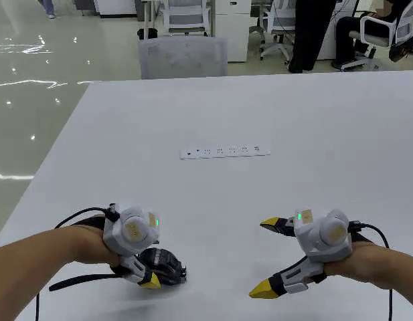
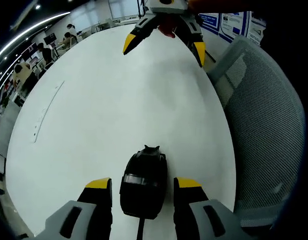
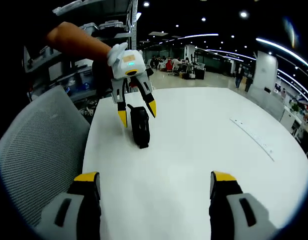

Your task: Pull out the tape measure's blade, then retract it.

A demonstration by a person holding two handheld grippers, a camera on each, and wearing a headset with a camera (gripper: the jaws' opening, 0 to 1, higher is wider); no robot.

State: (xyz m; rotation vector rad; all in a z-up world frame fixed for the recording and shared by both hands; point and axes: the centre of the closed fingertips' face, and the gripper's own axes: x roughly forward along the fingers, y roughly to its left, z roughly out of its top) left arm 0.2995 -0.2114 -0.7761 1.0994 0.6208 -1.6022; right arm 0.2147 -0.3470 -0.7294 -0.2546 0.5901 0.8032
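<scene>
Straddling the tape measure (image 3: 140, 125) with spread jaws, the left gripper (image 2: 143, 181) is risking it skidding across the table (image 2: 119, 100) once the wide-open right gripper (image 3: 154, 177) pulls on it.

Opposed gripper views, common tape measure (image 2: 144, 182)

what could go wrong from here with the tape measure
1. The left gripper straddles the tape measure with slim gaps on both sides; closing off-centre on the rounded case might twist it or let it slip.
2. The blade's end tab is small, and the right gripper is wide open and far off, so it may miss the tab.
3. The table looks smooth; with a weak hold, the case could slide during the pull.
</scene>
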